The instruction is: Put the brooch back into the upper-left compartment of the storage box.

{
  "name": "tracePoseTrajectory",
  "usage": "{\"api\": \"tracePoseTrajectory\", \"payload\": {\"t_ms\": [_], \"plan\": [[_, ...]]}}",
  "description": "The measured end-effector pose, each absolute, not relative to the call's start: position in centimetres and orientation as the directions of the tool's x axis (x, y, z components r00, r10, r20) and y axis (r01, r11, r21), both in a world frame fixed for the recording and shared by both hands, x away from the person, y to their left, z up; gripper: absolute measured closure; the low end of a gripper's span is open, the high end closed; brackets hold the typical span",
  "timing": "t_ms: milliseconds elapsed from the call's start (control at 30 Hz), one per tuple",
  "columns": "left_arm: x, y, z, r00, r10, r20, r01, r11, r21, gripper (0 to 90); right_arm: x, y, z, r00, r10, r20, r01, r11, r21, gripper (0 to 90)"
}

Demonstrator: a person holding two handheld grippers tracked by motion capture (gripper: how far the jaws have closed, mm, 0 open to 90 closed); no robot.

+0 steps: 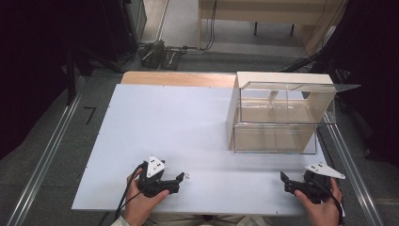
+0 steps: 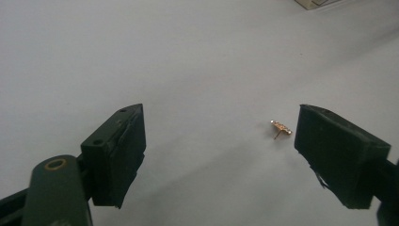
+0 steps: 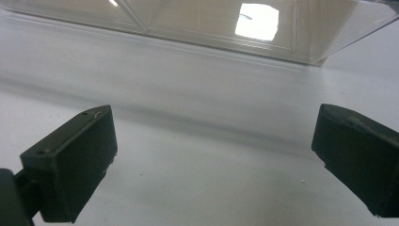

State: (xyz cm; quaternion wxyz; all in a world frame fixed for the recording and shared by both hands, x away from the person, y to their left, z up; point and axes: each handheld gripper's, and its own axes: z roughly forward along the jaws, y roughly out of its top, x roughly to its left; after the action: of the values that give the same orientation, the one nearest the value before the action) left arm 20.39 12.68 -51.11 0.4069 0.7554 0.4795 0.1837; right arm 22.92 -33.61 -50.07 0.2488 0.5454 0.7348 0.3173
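Gold pin: a tiny gold-coloured metal stud with a short stem [image 2: 280, 128] lies on my white counter [image 1: 179, 122], apart from both jaws and much closer to the right-hand jaw in the left gripper view. In the high view it is a small glint [image 1: 187, 176] just ahead of my left jaws.
Left hand-held gripper: my left hand-held gripper [image 1: 178, 180] sits low over the near edge of the counter, jaws spread wide. The stud lies in the gap, touched by neither pad.
Right hand-held gripper: my right hand-held gripper [image 1: 284, 181] rests at the near right corner of the counter, jaws spread with bare counter between them.
Clear case: a clear plastic box with pale wooden side panels [image 1: 277, 115] stands at the far right of the counter, well apart from the stud. Its front wall faces my right jaws [image 3: 197, 28].
Hands: my left hand [image 1: 141, 202] and right hand [image 1: 322, 209] each grip a gripper body from below.
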Motion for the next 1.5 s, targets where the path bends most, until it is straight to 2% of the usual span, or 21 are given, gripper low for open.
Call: {"api": "tracePoseTrajectory", "payload": {"t_ms": [500, 1100, 1333, 1500], "plan": [[20.3, 11.7, -51.2, 0.501, 0.858, -0.116, 0.573, -0.228, 0.788, 32.4, 22.9, -33.5, -50.1, -0.285, 0.958, -0.022, 0.645, 0.209, 0.735, 0.0], [20.5, 10.4, -51.6, 0.551, 0.824, -0.130, 0.583, -0.269, 0.767, 53.7, 22.9, -33.5, -50.2, -0.290, 0.957, -0.024, 0.643, 0.213, 0.735, 0.0], [20.6, 10.2, -51.7, 0.566, 0.812, -0.142, 0.585, -0.274, 0.763, 64.7, 22.9, -33.5, -50.2, -0.289, 0.957, -0.030, 0.640, 0.217, 0.737, 1.2], [20.7, 10.1, -51.8, 0.572, 0.808, -0.139, 0.586, -0.284, 0.759, 67.0, 22.9, -33.5, -50.2, -0.290, 0.957, -0.031, 0.642, 0.218, 0.735, 1.2]]}}
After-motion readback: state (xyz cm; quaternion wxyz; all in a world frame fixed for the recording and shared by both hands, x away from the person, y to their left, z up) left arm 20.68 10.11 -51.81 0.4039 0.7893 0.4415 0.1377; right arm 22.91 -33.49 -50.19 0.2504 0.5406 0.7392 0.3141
